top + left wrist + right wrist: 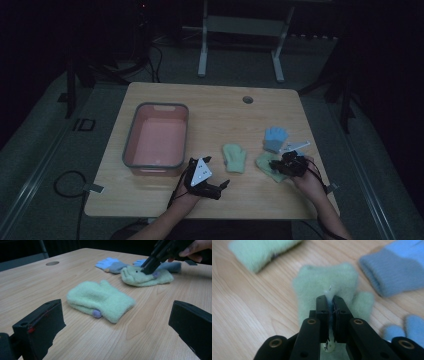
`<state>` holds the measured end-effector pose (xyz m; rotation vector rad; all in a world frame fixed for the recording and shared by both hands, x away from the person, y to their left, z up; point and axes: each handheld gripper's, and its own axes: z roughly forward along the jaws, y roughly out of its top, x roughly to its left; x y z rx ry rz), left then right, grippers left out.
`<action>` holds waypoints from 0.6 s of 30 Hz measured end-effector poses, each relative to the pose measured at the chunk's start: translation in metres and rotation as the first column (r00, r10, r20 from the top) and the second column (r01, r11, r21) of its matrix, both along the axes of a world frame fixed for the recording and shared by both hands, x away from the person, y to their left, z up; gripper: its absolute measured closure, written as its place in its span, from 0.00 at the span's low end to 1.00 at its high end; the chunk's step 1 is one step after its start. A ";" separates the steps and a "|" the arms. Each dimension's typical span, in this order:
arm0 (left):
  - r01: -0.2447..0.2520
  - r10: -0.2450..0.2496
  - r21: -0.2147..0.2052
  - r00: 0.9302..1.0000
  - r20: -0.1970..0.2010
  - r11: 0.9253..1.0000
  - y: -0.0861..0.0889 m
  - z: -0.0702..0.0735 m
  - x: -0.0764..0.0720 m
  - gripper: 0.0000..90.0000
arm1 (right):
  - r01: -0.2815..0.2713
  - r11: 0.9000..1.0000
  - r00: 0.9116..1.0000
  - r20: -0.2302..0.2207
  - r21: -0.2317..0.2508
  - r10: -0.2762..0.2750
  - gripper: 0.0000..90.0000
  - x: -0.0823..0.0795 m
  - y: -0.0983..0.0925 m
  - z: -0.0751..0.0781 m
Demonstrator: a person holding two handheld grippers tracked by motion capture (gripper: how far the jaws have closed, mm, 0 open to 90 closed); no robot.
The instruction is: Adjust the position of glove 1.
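1. Green fleece gives the task's thing its look: a pale green fleece mitten (266,165) lies flat on the light wooden tabletop (215,107) near its right edge, and the right claw (330,298) has its jaws nipped together on a fold of that fabric.
2. In the right gripper view the two black jaws stand almost touching, with a thin pinch of green pile between their tips; the mitten's thumb sticks out to the right of them.
3. From the high view the person's right hand (306,176) comes in from the lower right, wrist low, and the gripper points up and to the left across the tabletop onto the mitten.
4. The left claw (223,184) hovers near the front edge with nothing in it; in the left gripper view its jaws stand wide apart at either side.
5. The left hand (192,192) holds that gripper level, aimed to the right.
6. A second pale green fleece mitten (100,301) lies between the two grippers, apart from both.
7. A blue knit glove (275,138) rests just behind the held mitten.
8. A pink plastic tub with a grey rim (131,131) sits at the left of the tabletop.
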<state>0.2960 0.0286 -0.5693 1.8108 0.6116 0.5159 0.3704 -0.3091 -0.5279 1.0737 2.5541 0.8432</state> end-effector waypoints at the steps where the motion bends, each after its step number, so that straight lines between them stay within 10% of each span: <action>1: -0.001 0.001 0.000 1.000 0.000 1.000 0.000 0.000 0.000 0.00 | 0.003 1.000 1.000 -0.001 0.006 -0.003 0.95 -0.001 0.001 0.002; 12: 0.002 -0.002 0.004 1.000 0.006 1.000 -0.001 0.000 0.000 0.00 | 0.175 0.975 0.972 0.134 0.140 -0.194 0.96 -0.015 0.015 0.070; 18: 0.001 -0.001 0.005 1.000 0.009 1.000 -0.001 0.000 -0.001 0.00 | 0.324 0.930 0.912 0.204 0.173 -0.356 0.96 -0.019 0.023 0.084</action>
